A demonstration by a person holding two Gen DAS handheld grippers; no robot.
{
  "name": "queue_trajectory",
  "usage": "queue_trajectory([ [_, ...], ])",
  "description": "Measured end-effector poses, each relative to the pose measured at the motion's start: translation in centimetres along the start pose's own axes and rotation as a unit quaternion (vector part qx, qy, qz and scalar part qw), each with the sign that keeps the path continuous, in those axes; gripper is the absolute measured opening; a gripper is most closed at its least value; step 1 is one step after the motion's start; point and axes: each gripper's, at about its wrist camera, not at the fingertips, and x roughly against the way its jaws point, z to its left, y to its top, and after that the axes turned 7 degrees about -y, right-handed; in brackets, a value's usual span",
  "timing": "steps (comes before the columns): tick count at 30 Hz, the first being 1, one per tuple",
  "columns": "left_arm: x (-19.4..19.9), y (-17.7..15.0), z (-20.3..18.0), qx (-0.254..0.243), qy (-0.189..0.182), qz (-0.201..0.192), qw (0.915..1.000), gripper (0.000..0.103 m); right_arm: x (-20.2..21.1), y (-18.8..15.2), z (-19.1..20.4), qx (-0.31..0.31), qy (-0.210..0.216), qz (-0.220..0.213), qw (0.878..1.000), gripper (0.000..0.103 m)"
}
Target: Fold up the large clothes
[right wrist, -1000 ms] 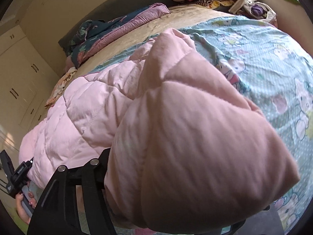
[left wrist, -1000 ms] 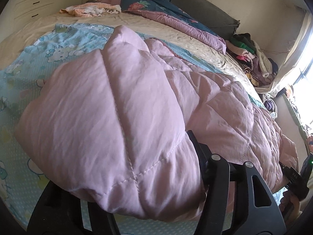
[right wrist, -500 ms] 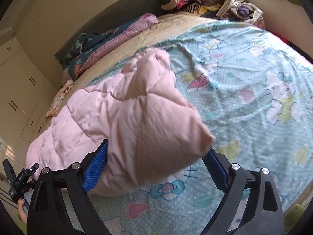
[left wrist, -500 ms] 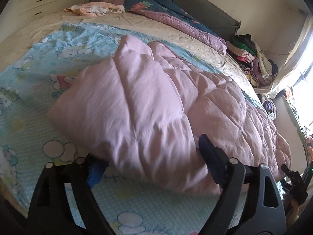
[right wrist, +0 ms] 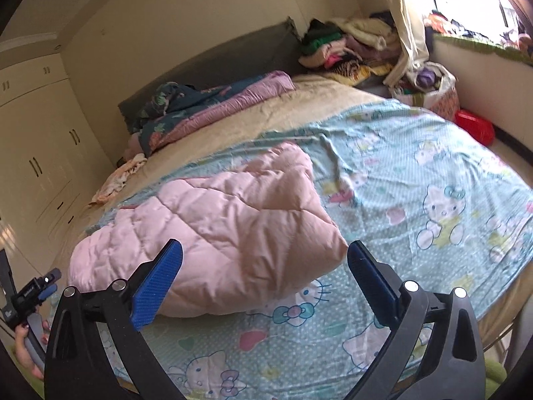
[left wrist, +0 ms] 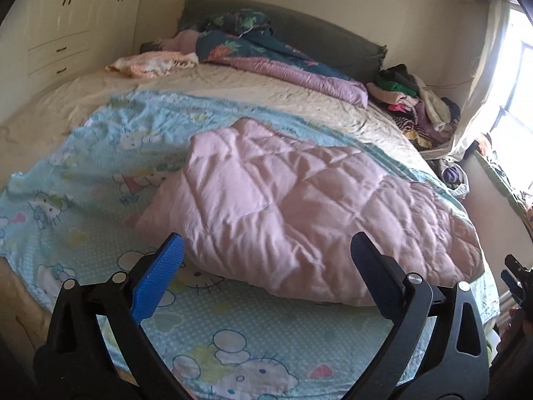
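Observation:
A pink quilted coat (left wrist: pixel 299 220) lies folded over on the pale blue cartoon-print sheet (left wrist: pixel 83 200) of the bed. My left gripper (left wrist: pixel 266 238) hangs just short of the coat's near edge, jaws opening wide, nothing between its blue pads. In the right wrist view the same coat (right wrist: pixel 213 233) lies ahead and to the left. My right gripper (right wrist: pixel 265 244) is pulled back from the coat's right end, jaws also opening with nothing between them. A hand holding the left gripper shows at the lower left edge of the right wrist view.
A dark floral duvet (left wrist: pixel 266 56) and a grey headboard (left wrist: pixel 316 36) lie at the far end. Piled clothes (right wrist: pixel 349 46) sit in the far right corner by the window. Cream wardrobes (right wrist: pixel 33 153) line the left wall. A red object (right wrist: pixel 473 126) lies on the floor to the right.
Both grippers let go of the pink coat, opened wide and drew back and up. The coat's lifted ends dropped flat onto the sheet.

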Motion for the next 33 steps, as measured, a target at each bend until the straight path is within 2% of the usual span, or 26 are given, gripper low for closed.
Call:
queue_trajectory([
  [8,2.5,-0.7,-2.1,-0.017,-0.012,-0.015,0.9997,0.094,4.0,-0.6,3.3,0.059,0.009,-0.03,0.998,0.099],
  [15,3.2,-3.1,-4.1,-0.028,-0.033,-0.013,0.999,0.094,5.8,-2.0,5.6,0.103,0.016,-0.039,0.994,0.099],
  [20,2.7,-5.3,-5.7,-0.048,-0.037,0.001,0.9981,0.094,5.8,-4.1,7.2,0.135,0.021,-0.028,0.99,0.099],
  [28,2.0,-7.7,-6.7,-0.065,-0.043,0.006,0.997,0.094,5.8,-7.0,8.4,0.157,0.025,-0.035,0.987,0.099],
  [33,1.3,-8.4,-6.5,-0.065,-0.043,0.017,0.9968,0.094,4.2,-9.1,9.0,0.165,0.02,-0.005,0.986,0.099],
])
